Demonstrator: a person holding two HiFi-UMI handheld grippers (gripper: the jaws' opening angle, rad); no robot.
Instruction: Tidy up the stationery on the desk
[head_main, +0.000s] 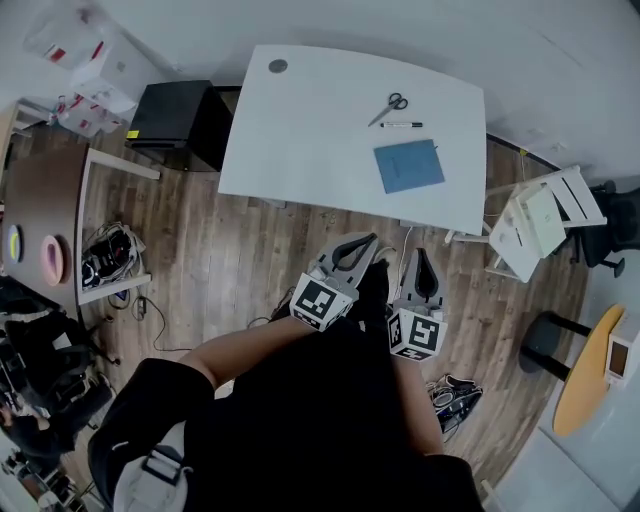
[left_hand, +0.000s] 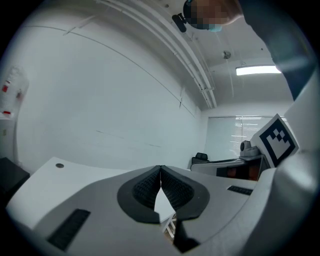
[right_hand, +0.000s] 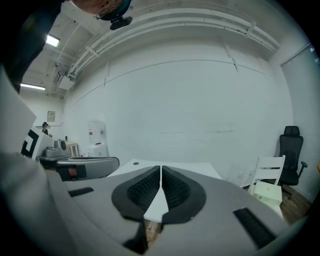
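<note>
On the white desk (head_main: 300, 140) lie a pair of scissors (head_main: 388, 107), a marker pen (head_main: 401, 125) and a blue notebook (head_main: 409, 165), all toward its right half. Both grippers are held close to the person's body, well short of the desk over the wooden floor. My left gripper (head_main: 371, 241) is shut with nothing between its pads; its tips (left_hand: 160, 169) meet in the left gripper view. My right gripper (head_main: 421, 256) is also shut and empty, its tips (right_hand: 160, 169) touching in the right gripper view. The desk's far edge (right_hand: 150, 165) shows beyond the right jaws.
A black cabinet (head_main: 175, 115) stands left of the desk. A white chair (head_main: 540, 222) sits at the desk's right, with a black office chair (head_main: 615, 230) beyond it. A brown table (head_main: 45, 215) is at far left, a wooden round table (head_main: 585, 370) at lower right, shoes (head_main: 110, 255) on the floor.
</note>
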